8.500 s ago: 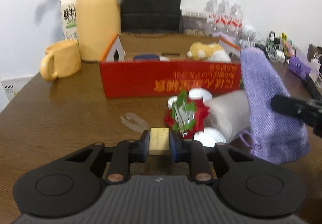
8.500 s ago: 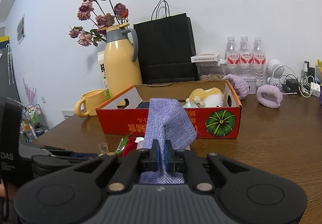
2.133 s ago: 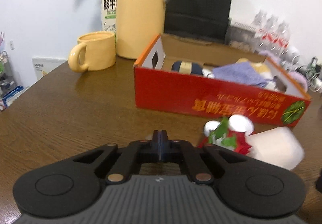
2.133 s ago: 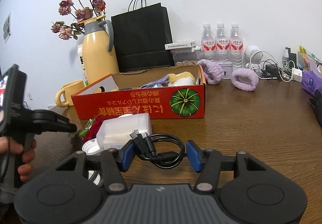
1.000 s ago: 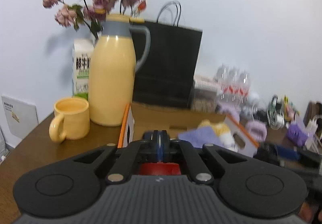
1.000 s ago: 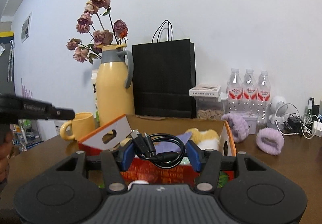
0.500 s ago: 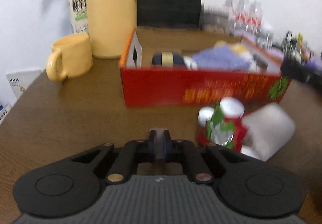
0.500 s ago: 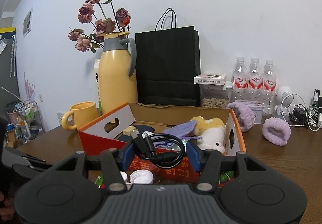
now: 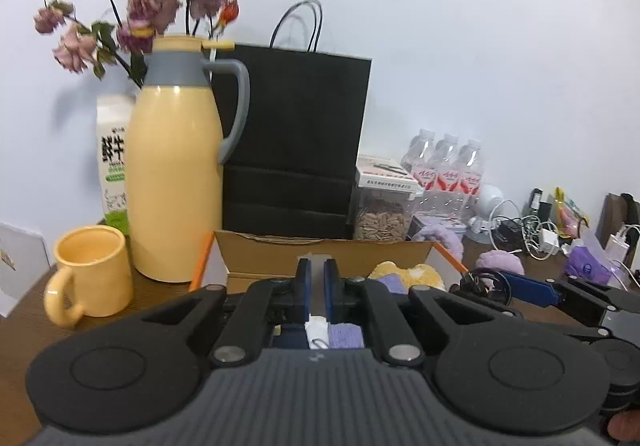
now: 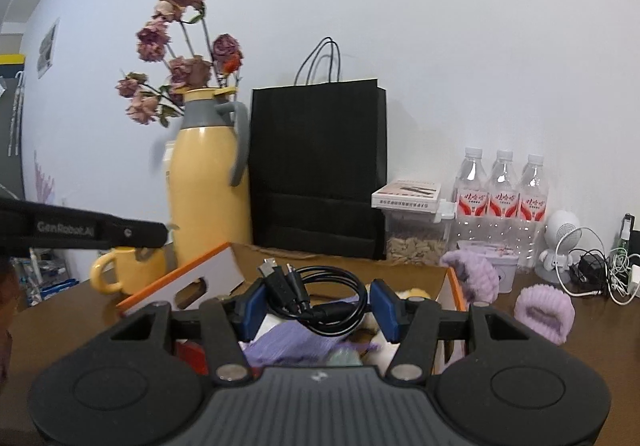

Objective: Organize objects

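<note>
Your right gripper (image 10: 318, 310) pinches the coiled black cable (image 10: 316, 296) over the cardboard box (image 10: 404, 273); your left gripper (image 9: 317, 288), above the same box, is clamped on a thin pale sliver. Purple cloth (image 10: 292, 342) and plush toy (image 9: 408, 274) are already boxed; both loads still need dropping. Half a second ago the left pointed down at the table before the box.

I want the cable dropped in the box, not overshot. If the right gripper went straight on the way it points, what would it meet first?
Probably the far wall of the cardboard box, just beyond the coiled black cable held in the right gripper; behind it stands the black paper bag. Depth is uncertain.
</note>
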Tool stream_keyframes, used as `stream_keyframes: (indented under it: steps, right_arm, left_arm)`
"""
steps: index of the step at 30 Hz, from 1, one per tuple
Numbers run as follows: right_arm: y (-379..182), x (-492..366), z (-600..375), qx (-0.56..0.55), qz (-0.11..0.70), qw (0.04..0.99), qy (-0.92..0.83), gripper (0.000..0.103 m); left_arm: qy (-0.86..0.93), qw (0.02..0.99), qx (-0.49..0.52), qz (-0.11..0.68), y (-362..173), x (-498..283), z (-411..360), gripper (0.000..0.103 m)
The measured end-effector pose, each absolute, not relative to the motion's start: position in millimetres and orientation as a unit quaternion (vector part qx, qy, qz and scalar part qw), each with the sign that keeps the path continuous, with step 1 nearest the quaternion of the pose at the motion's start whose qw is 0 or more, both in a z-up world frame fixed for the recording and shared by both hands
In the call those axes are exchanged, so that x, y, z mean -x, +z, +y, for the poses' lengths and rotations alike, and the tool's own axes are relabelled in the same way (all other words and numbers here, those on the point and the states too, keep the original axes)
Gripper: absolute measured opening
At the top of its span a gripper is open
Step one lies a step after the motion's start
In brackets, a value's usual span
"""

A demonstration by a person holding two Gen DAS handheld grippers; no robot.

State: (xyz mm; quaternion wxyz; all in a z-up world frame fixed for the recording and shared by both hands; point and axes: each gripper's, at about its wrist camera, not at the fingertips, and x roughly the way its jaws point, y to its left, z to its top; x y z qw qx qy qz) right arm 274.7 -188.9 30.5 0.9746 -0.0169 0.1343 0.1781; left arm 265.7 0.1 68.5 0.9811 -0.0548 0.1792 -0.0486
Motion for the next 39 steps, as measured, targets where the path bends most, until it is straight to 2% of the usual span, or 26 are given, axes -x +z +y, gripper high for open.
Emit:
stream_keyframes:
  steps: [11,12,13,14,15,16,17,19,28,39]
  right_arm:
    - [-2,-333,-186,0.041,0.183,0.967,0.174,0.055]
    - [-4,-335,-187,0.041,0.188,0.966,0.172,0.055]
    - [-6,-336,-187,0.042,0.193,0.965,0.171,0.063]
    - [-8,-337,-188,0.043,0.197,0.965,0.170,0.076]
    - [-10,-337,-188,0.041,0.199,0.964,0.169,0.083]
    - [-10,-337,-189,0.039,0.199,0.965,0.169,0.094]
    - [-11,-336,-190,0.037,0.197,0.965,0.170,0.100]
    - [-11,-334,-190,0.036,0.195,0.965,0.169,0.103]
    - [-10,-319,-185,0.057,0.185,0.969,0.156,0.103]
    - [0,-273,-186,0.064,0.166,0.972,0.153,0.103]
  left_arm:
    - [-0.034,0.974,0.032,0.220,30,-318,3,0.008]
    - [-0.032,0.974,0.027,0.223,27,-321,3,0.014]
    - [-0.030,0.973,0.022,0.226,25,-323,3,0.022]
    - [-0.028,0.973,0.019,0.227,22,-323,3,0.053]
    - [-0.024,0.974,0.018,0.223,20,-323,4,0.096]
    - [-0.017,0.977,0.019,0.212,19,-322,4,0.103]
    - [-0.007,0.980,0.018,0.196,19,-319,4,0.103]
    - [0.002,0.982,0.010,0.191,18,-318,3,0.103]
    - [0.018,0.982,0.007,0.189,17,-310,-1,0.103]
    - [0.039,0.982,0.021,0.182,26,-262,1,0.103]
